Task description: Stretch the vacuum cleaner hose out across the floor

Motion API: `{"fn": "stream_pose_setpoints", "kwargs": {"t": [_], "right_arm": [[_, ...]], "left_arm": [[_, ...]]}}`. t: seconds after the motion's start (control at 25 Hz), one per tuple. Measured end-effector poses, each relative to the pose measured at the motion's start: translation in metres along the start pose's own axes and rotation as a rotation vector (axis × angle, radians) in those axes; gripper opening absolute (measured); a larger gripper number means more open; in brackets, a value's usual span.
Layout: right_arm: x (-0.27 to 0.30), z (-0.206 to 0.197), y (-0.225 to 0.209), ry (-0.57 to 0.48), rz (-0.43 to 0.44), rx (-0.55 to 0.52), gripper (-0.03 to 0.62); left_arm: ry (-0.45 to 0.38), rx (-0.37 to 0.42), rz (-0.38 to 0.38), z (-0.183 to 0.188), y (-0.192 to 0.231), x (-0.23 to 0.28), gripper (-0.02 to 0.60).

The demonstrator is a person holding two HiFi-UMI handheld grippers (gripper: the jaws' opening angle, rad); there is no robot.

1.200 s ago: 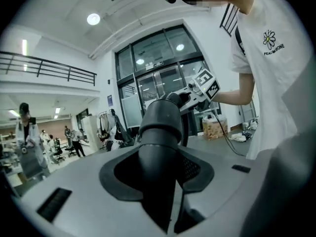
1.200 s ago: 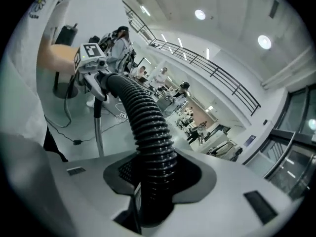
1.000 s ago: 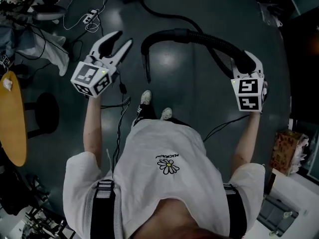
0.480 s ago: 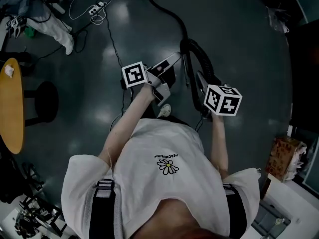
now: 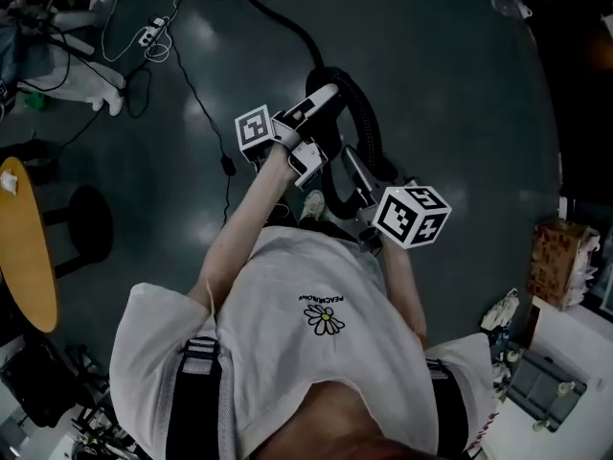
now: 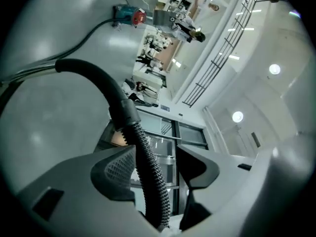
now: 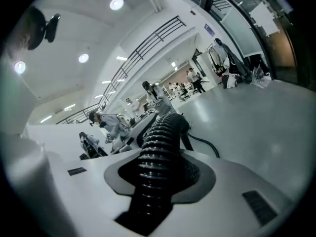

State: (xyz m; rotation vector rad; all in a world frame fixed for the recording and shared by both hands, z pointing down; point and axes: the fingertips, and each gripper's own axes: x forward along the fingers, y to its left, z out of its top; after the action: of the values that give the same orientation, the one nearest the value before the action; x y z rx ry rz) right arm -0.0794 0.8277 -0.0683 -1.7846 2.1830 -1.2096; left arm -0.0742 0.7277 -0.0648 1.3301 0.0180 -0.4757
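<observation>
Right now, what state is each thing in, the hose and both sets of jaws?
hose: bent in a curve, not yet stretched out.
left gripper: jaws apart, just been opening, hose loose between them.
right gripper: jaws just been closing, clamped on the hose.

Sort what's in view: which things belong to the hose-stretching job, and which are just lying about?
Job in hand:
- hose
- vacuum at the hose's far end

Lying about:
- yellow table
- stool
- power strip with loose leads
- cardboard box
</observation>
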Motion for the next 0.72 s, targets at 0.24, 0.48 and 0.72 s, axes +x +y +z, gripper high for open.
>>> {"fn": "stream_pose_setpoints", "kwargs": {"t": [0.24,0.48,0.72], "right_arm": [[0.007,-0.02,0.021,-0.017,0.062,-0.043,0.149],[0.032,-0.045,0.061,0.081,0.11,-0.253,0.149],[0.045,-0.07,0.081,0.115,0.114,-0.364,0.15]], "left_arm": [[0.009,0.039,0.11,-0.011,0.025,-0.013,0.289],[-0.042,-0.002,0.087,0.04,0.005,-0.029,0.296],[0.023,0.119,-0.046,0.04,-0.04,-0.038,0.247]]}}
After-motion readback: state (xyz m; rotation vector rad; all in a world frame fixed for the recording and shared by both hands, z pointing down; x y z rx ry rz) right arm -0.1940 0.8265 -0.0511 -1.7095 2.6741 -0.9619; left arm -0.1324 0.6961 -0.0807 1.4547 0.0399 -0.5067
